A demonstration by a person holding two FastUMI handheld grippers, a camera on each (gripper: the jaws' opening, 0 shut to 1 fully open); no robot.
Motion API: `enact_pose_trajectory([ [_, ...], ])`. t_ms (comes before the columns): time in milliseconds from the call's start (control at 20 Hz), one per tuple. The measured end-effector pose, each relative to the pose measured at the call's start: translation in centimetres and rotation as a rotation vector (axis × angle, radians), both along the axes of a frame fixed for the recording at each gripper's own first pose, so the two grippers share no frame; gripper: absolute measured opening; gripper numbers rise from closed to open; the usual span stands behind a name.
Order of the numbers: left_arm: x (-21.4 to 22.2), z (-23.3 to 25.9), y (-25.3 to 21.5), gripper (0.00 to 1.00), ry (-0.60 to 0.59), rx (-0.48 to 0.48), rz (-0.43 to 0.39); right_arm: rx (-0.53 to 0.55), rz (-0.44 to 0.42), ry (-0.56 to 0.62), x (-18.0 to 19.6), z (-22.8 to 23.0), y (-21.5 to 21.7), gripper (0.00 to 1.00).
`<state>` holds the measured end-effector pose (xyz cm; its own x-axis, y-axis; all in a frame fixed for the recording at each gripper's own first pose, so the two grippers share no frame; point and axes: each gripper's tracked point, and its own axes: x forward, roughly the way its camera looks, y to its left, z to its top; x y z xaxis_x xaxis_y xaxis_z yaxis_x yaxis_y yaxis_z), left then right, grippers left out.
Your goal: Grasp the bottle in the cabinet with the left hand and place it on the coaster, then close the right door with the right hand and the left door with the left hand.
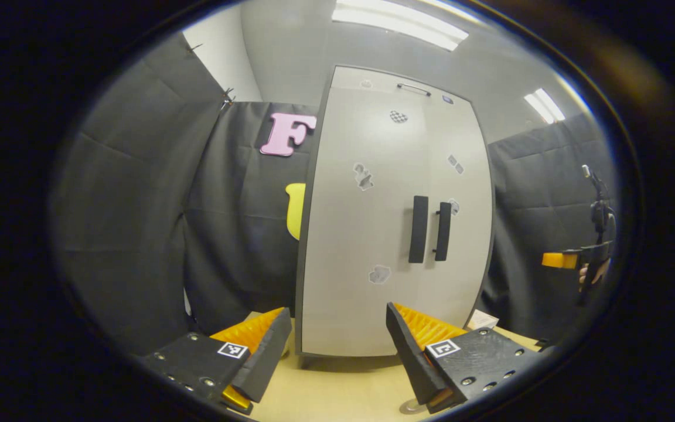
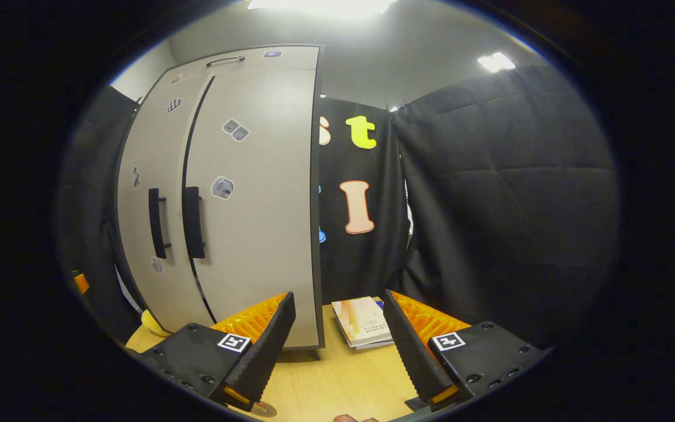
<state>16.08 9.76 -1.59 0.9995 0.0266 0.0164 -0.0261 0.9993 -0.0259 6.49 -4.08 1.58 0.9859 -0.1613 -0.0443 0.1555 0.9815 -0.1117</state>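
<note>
With both cabinet doors [image 1: 396, 223] shut, the bottle presumably hidden behind them, and both the left hand-held gripper [image 1: 337, 351] and right hand-held gripper [image 2: 337, 346] spread wide and empty above the table [image 2: 343, 375], a clumsy tug on the handles [image 1: 429, 228] could rock the cabinet.

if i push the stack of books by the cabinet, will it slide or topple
Probably slide: the books lie flat on the smooth wooden table, a low stack, so toppling seems unlikely. The top book may shift over the ones beneath. They look rigid, likely moderately heavy for their size.
</note>
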Motion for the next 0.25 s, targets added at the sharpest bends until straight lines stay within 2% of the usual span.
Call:
enact_pose_trajectory([
  [250,0.8,1.8,1.0,0.94,-0.022,0.056,0.037,0.003,0.018,-0.002,0.8,-0.3,0.0,0.96],
])
